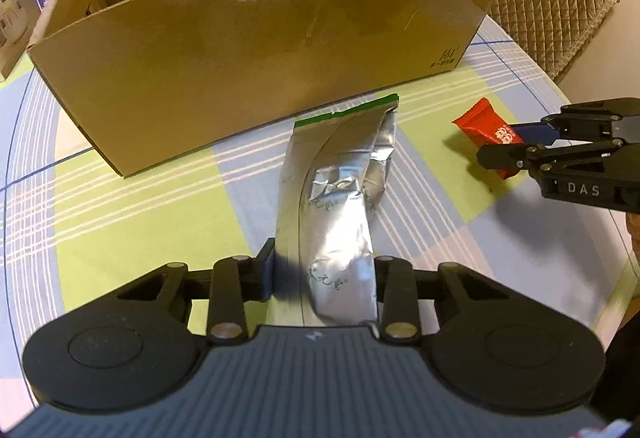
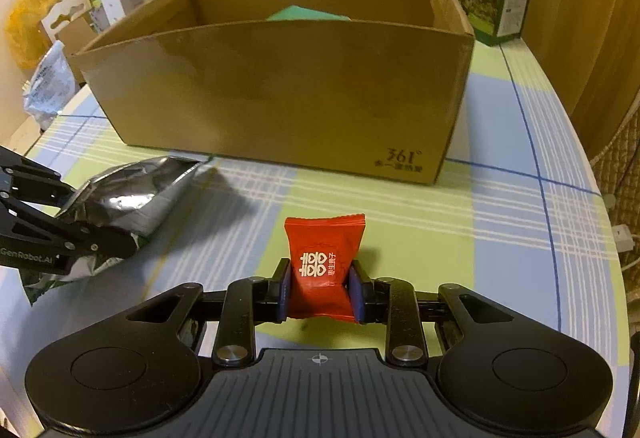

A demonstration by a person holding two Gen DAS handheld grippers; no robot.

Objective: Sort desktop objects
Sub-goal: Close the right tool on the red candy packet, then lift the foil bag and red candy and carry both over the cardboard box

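Both grippers are loaded; the relation that matters is each item vs. the cardboard box (image 2: 280, 94), which stands straight ahead of both, toward the far side of the desk (image 2: 520, 222), open top up. Left gripper (image 1: 324, 278): jaws clenched on the near end of the silver foil pouch (image 1: 340, 198). Pouch long axis runs fwd. along the fingers, pointing at the box's near wall; its green-edged far end sits just short of that wall, and the pouch appears raised off the cloth, though the left wrist view does not settle that. Right gripper (image 2: 320, 290): jaws clenched on the lower half of the red candy packet (image 2: 324, 262), upper half sticking out fwd. toward the box. In the right wrist view the packet sits near the desk's front edge, apart from the box wall, w/ checked cloth between. Judgement: the left load is nearer the box, so the left arm has the shorter path; the near wall's rim stands higher than both loads as seen, so each needs lift before fwd. travel, else the pouch tip would likely fold against the wall. A green item (image 2: 308, 14) already lies inside, toward the back wall. Grippers are side by side, apart, not touching.
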